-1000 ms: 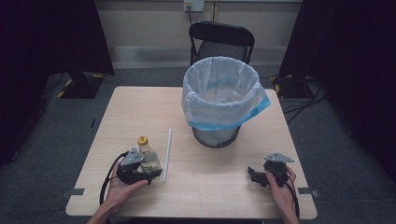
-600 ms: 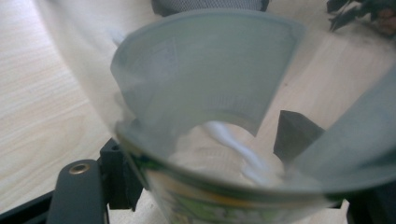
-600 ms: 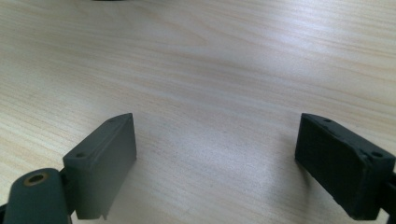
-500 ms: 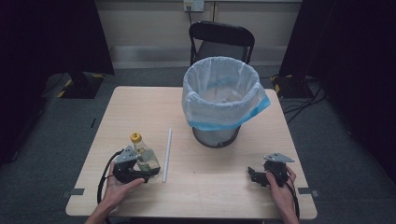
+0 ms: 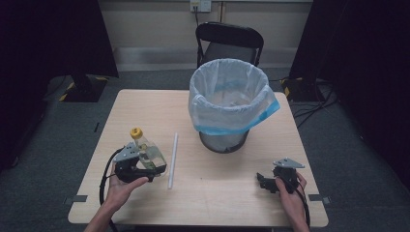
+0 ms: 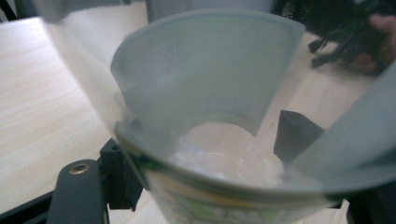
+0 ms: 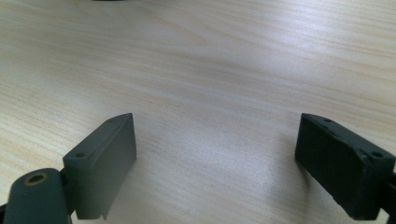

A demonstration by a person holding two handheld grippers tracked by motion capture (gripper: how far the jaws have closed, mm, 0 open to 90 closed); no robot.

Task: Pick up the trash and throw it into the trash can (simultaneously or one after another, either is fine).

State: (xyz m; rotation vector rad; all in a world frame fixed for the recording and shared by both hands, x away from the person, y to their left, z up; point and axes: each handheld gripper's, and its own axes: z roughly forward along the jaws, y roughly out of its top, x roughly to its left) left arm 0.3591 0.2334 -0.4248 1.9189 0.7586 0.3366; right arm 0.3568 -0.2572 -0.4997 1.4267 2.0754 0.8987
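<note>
In the high view, the left claw (image 5: 145, 162) sits at the lower left of the frame, held in the person's left hand (image 5: 121, 186) above the pale wooden surface (image 5: 145, 106). Its jaws are pinched on a clear plastic bottle (image 5: 145, 152) with a yellow cap (image 5: 137, 132); the bottle tilts, its cap pointing toward the upper left of the frame. In the left gripper view the bottle's (image 6: 210, 116) transparent body looms close and blurred between the jaws, with a green-printed label at the bottom edge of the frame and the other hand and its claw out of focus in the upper right corner.

Just to the right of the bottle in the high view, a white straw (image 5: 172, 159) lies flat on the surface, running roughly from the lower part of the frame toward the top, apart from the claw.

A metal wastebasket (image 5: 227, 104) lined with a white and blue plastic bag stands on the surface in the upper middle of the frame. Behind the surface, at the top of the frame, is a black chair (image 5: 229, 41).

The right claw (image 5: 263, 181) rests at the lower right of the high view, in the person's right hand (image 5: 290, 191), well apart from the wastebasket. In the right gripper view its jaws are spread wide, with bare wood grain between them (image 7: 215, 158).
</note>
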